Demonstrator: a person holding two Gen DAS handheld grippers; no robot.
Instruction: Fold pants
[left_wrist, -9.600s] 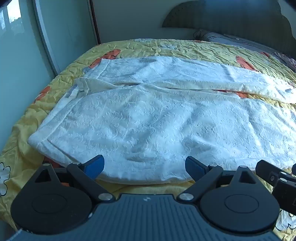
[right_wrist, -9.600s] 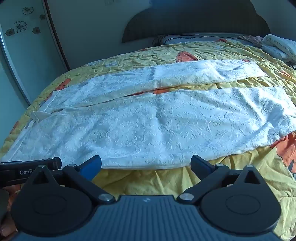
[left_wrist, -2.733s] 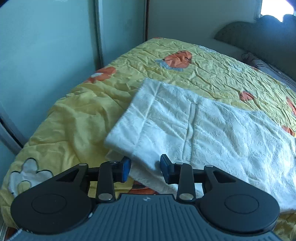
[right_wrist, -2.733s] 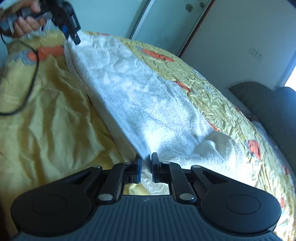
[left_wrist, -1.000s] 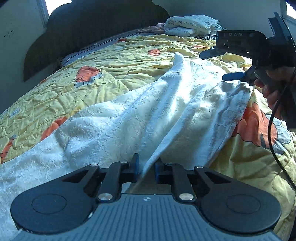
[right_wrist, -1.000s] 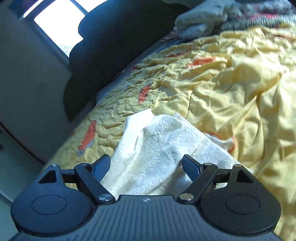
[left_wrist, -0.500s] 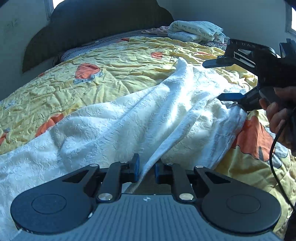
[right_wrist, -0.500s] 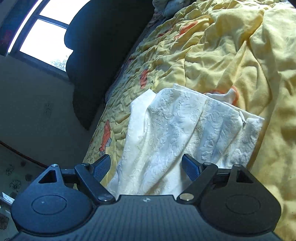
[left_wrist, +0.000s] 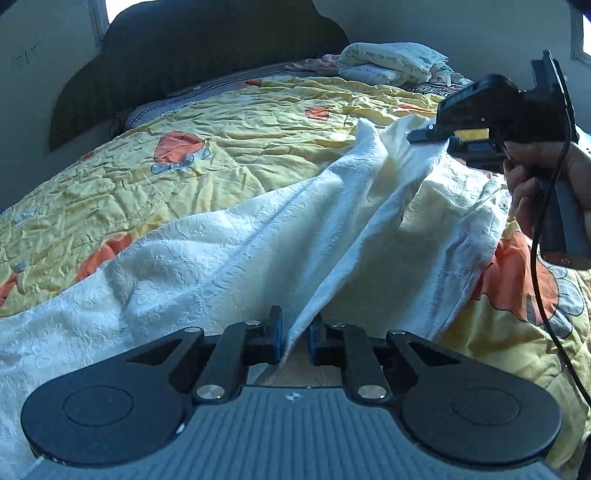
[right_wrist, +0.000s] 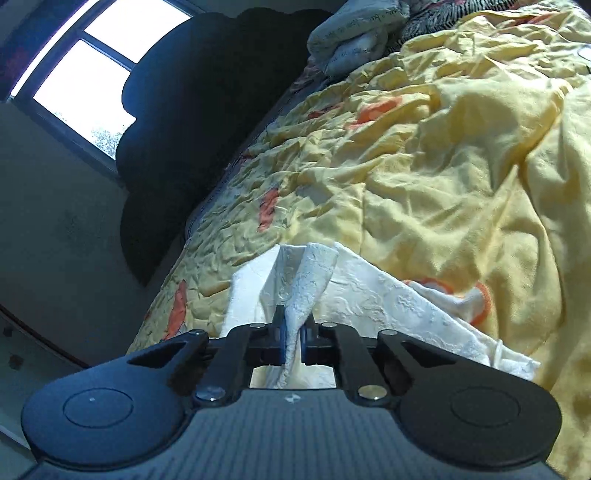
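Nearest, the left claw (left_wrist: 294, 338) is clenched on an edge of the pants (left_wrist: 229, 254); the right claw (right_wrist: 293, 338) has just closed on their far corner. Soft, light, draping cloth, sprawled across the bed (left_wrist: 229, 147): best gripped at hems and corners.

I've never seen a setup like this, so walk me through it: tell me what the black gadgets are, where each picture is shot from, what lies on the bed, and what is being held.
There is no robot here: a person holds a hand-operated clamp in each hand, each with its own wide-angle camera looking along its two fingers.

One picture comes from the left gripper, the other from the right gripper.

On the bed's yellow quilt lie white pants.

Both grippers pinch the pants' fabric; the right one's jaws have just closed on it. It also shows in the left view, gripped by a hand.
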